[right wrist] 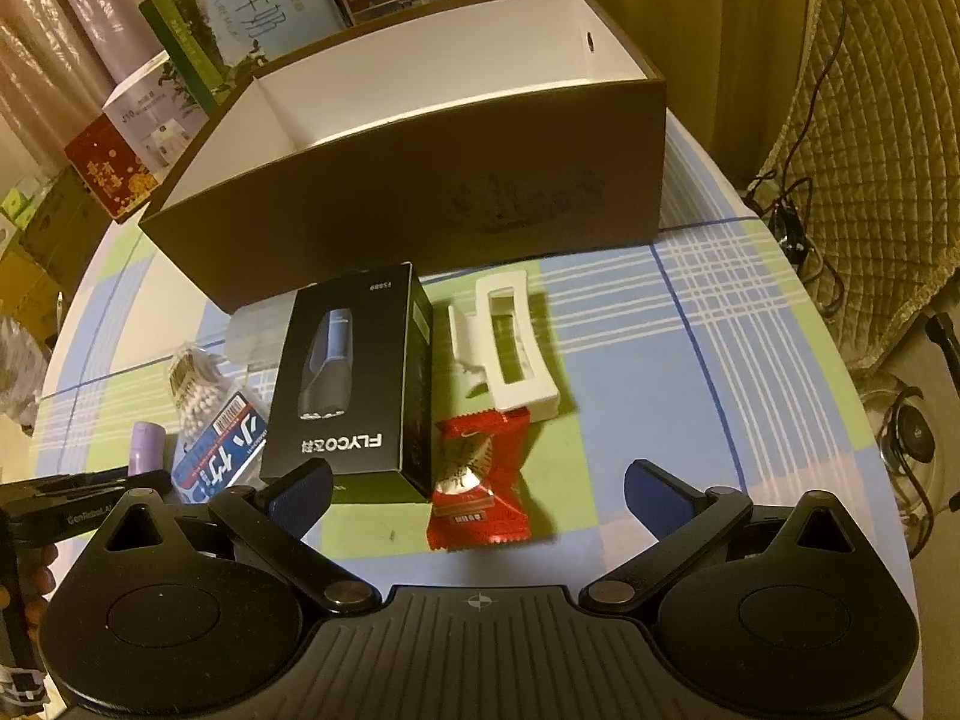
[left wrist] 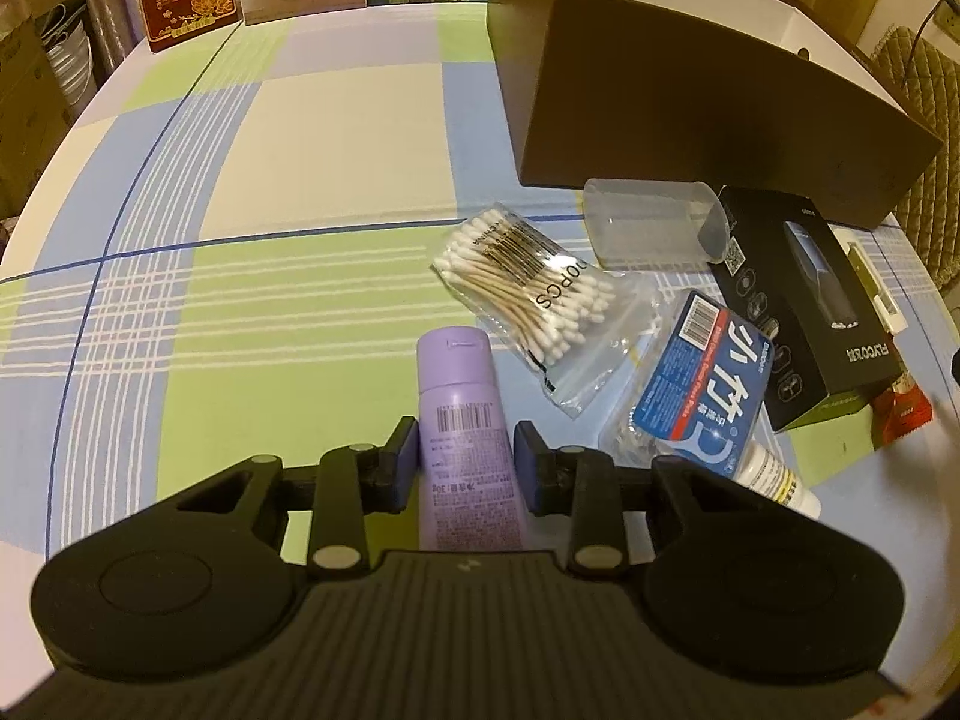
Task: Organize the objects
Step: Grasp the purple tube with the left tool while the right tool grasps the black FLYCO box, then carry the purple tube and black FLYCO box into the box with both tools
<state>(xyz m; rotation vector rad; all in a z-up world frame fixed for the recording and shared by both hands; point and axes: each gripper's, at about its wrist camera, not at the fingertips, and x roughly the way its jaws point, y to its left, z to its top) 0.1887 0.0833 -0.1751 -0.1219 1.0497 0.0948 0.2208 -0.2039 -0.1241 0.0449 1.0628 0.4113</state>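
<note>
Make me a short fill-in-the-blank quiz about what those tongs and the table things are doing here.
1. The left tongs straddle a ____ tube.
2. The right tongs stand ____ above a red packet.
3. The brown box looks ____ inside.
4. The cotton swabs lie in a clear ____.

Missing words: purple; open; empty; bag

Between my left pads (left wrist: pixel 407 463), blue, sits a lilac tube (left wrist: pixel 462 438). Ahead of my right gripper: black box (right wrist: pixel 354 384), red wrapper (right wrist: pixel 477 495), white clip (right wrist: pixel 510 348), on green-blue-cream checked cloth (left wrist: pixel 270 180).
</note>
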